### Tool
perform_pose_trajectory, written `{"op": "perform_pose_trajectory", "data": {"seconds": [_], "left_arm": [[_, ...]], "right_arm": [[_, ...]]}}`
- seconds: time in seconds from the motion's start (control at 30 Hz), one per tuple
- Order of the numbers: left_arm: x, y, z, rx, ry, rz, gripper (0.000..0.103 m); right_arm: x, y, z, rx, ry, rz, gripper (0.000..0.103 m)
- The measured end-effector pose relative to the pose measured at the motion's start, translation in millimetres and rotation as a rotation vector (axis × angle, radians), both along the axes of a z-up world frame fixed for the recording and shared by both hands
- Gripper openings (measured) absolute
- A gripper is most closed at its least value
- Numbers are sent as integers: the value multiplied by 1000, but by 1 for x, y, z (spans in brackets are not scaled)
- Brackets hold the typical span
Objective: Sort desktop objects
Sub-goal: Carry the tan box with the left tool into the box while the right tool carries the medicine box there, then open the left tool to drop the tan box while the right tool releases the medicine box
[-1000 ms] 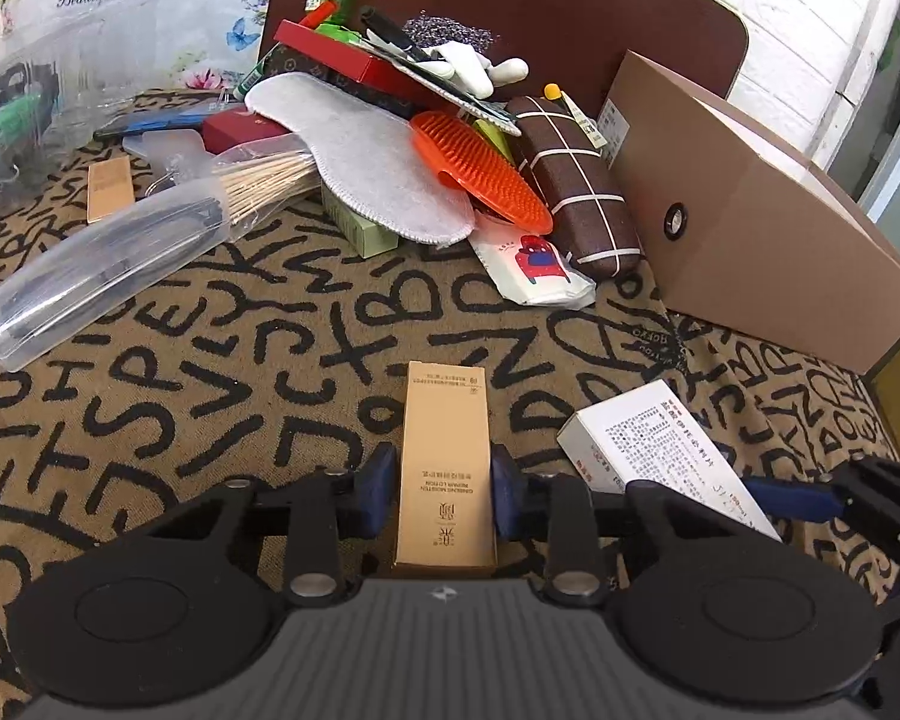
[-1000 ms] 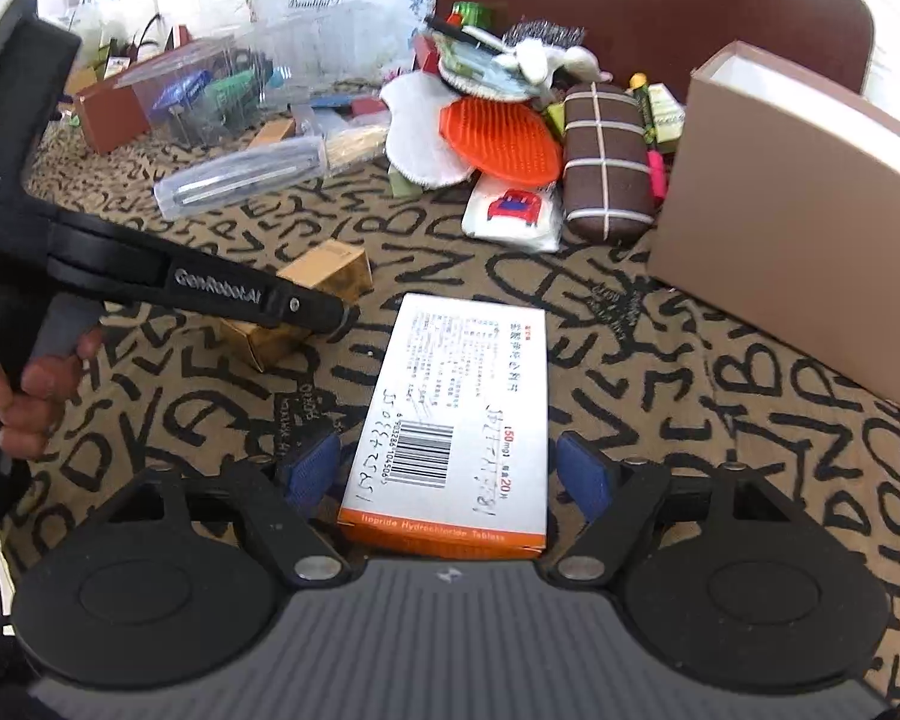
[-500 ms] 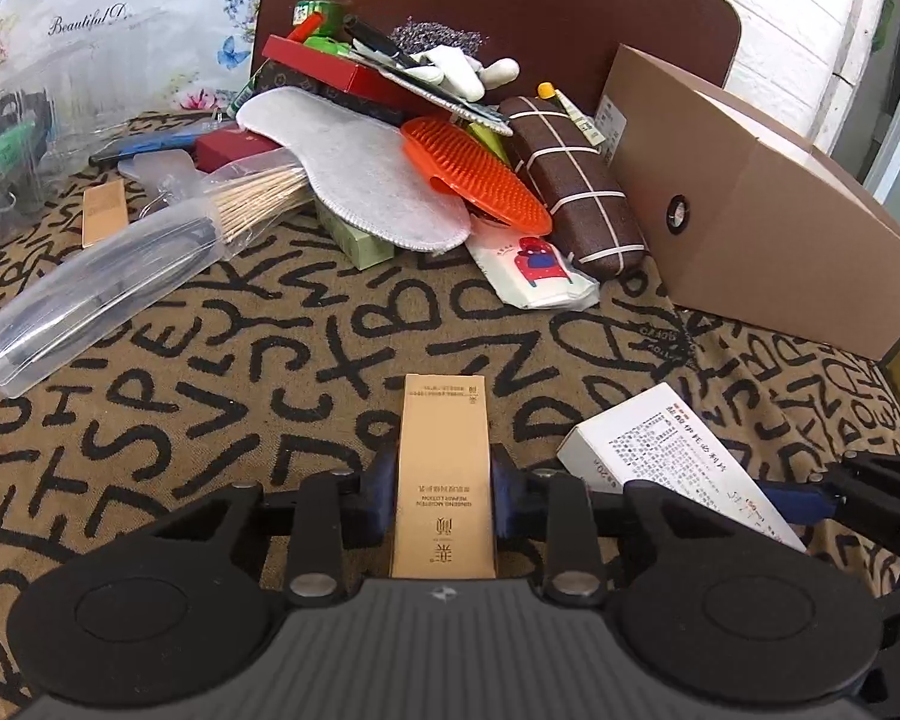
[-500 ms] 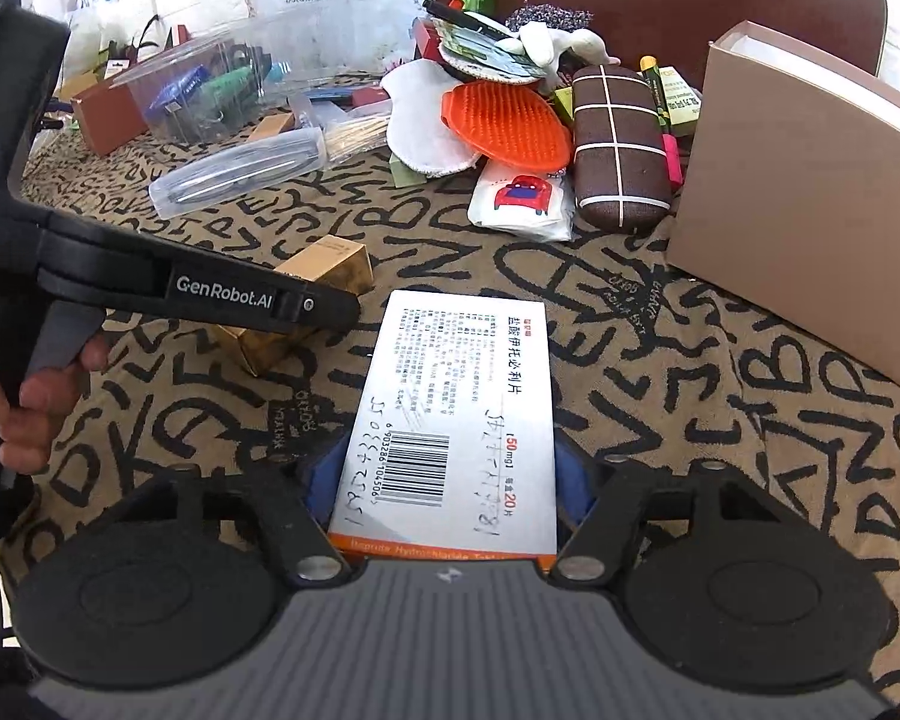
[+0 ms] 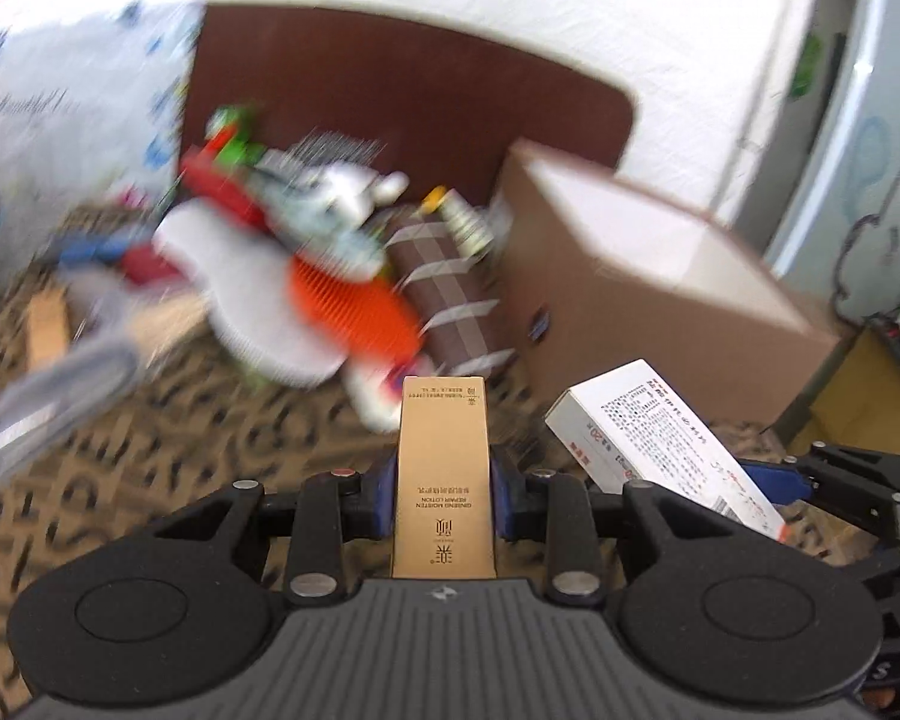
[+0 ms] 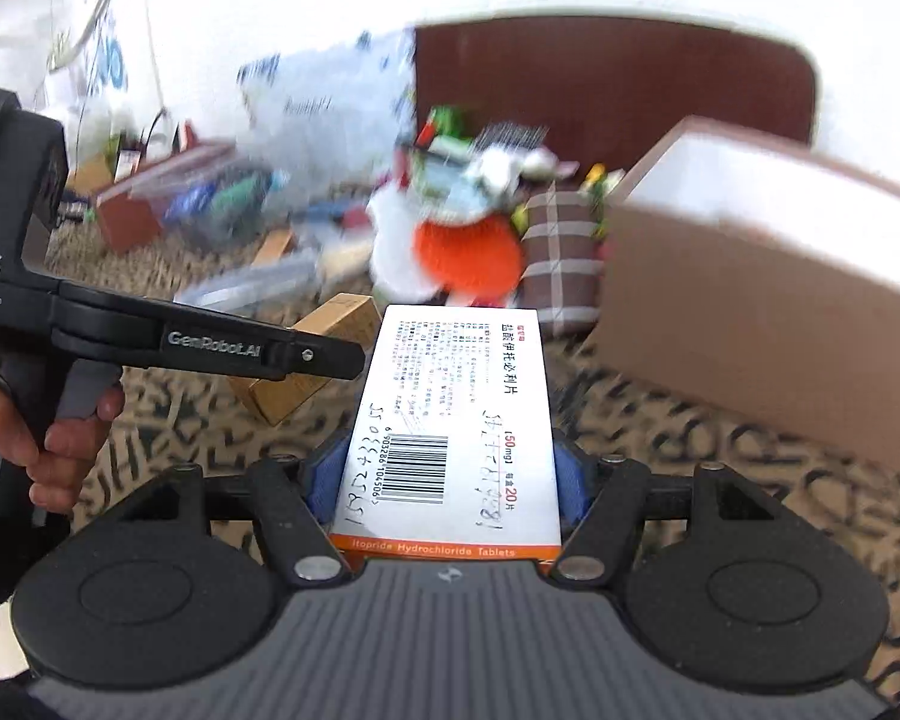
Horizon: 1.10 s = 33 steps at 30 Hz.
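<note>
My tongs are black with blue pads, silver screws and round discs; white "GenRobot.AI" lettering marks the other pair's arm.

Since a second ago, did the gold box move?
Yes. The gold box, clamped in the left gripper, has lifted off the lettered cloth, towards the cardboard box.

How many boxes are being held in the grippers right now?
2. A gold box sits clamped in the left gripper, and a white tablet box is clamped in the right gripper.
</note>
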State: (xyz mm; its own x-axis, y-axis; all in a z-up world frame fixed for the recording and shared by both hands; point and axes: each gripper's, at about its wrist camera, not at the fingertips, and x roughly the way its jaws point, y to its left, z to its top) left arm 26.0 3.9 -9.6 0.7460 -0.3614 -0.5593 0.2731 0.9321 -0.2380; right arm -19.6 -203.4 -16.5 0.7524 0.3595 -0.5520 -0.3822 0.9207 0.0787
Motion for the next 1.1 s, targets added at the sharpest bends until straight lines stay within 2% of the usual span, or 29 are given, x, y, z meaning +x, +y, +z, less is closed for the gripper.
{"op": "perform_pose_trajectory", "data": {"seconds": [0.23,0.37,0.53,0.63,0.77,0.93,1.1], "left_arm": [[29,-46,53,-74,-97,-124,31],[54,-82,75,-69,-137,-168,31],[100,-118,78,-98,-87,-176,31],[126,-137,66,-56,-47,-158,31],[152,-157,46,-2,3,-168,31],[177,-170,30,45,42,-175,31],[188,-178,23,62,51,-203,31]], "right_arm": [[11,-46,41,-37,-140,-112,66],[25,-76,62,-72,-209,-181,66],[63,-114,76,-148,-242,-280,66],[94,-143,73,-151,-191,-336,66],[140,-167,52,-165,-93,-383,66],[185,-184,31,-162,46,-391,66],[216,-189,21,-190,130,-395,66]]}}
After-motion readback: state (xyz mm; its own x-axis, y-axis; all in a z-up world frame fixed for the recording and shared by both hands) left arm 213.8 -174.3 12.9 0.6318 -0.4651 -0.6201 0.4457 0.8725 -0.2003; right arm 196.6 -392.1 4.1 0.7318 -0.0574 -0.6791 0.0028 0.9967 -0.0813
